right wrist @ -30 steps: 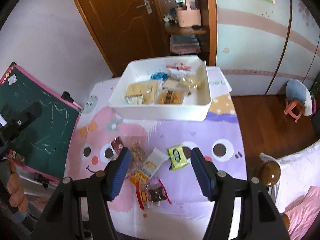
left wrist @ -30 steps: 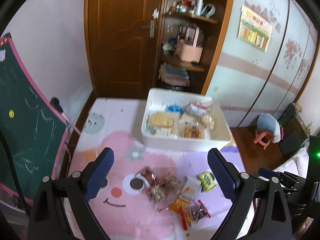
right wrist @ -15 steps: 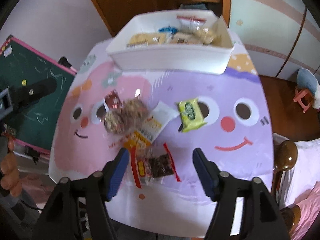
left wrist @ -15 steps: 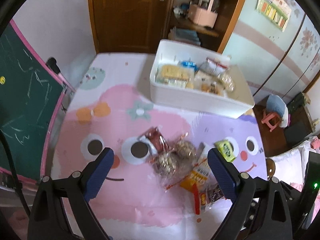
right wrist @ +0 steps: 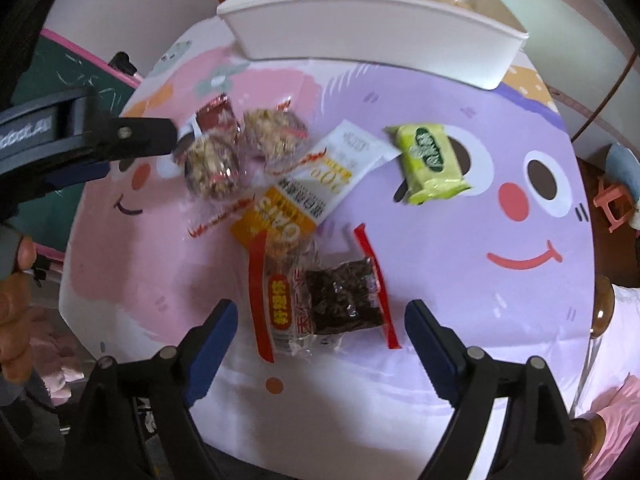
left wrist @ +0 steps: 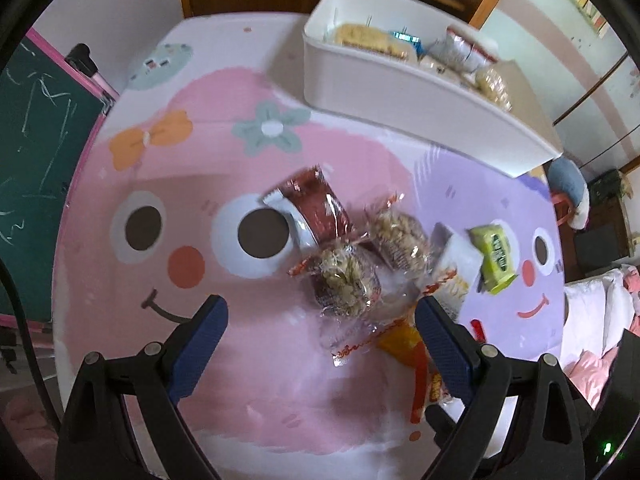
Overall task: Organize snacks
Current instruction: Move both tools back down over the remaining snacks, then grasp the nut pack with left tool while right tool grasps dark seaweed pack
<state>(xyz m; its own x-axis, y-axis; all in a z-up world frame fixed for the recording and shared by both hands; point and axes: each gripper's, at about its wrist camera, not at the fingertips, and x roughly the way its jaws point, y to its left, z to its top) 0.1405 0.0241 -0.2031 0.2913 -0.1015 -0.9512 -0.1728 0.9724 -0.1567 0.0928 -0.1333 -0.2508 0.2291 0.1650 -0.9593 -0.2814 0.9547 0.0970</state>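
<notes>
Loose snacks lie on the cartoon-face tablecloth (left wrist: 160,360). Two clear nut-cake packets (left wrist: 346,276) (right wrist: 212,168), a red packet (left wrist: 316,206), a white-orange sachet (right wrist: 320,176), a green packet (right wrist: 430,164) and a dark red-edged packet (right wrist: 344,300) are among them. A white bin (left wrist: 400,92) (right wrist: 360,36) at the far side holds several snacks. My left gripper (left wrist: 320,332) is open, just above the nearer nut-cake packet. My right gripper (right wrist: 320,332) is open over the dark packet. The left gripper's arm shows in the right wrist view (right wrist: 80,140).
A green chalkboard with pink frame (left wrist: 32,160) stands left of the table. A wooden door and shelf are behind the bin. A pink stool (right wrist: 612,200) and bedding (left wrist: 592,320) are to the right. The table's near edge is close under both grippers.
Both grippers have come down and forward toward the loose snacks, which now look much larger. Both stay open. No snack has moved.
</notes>
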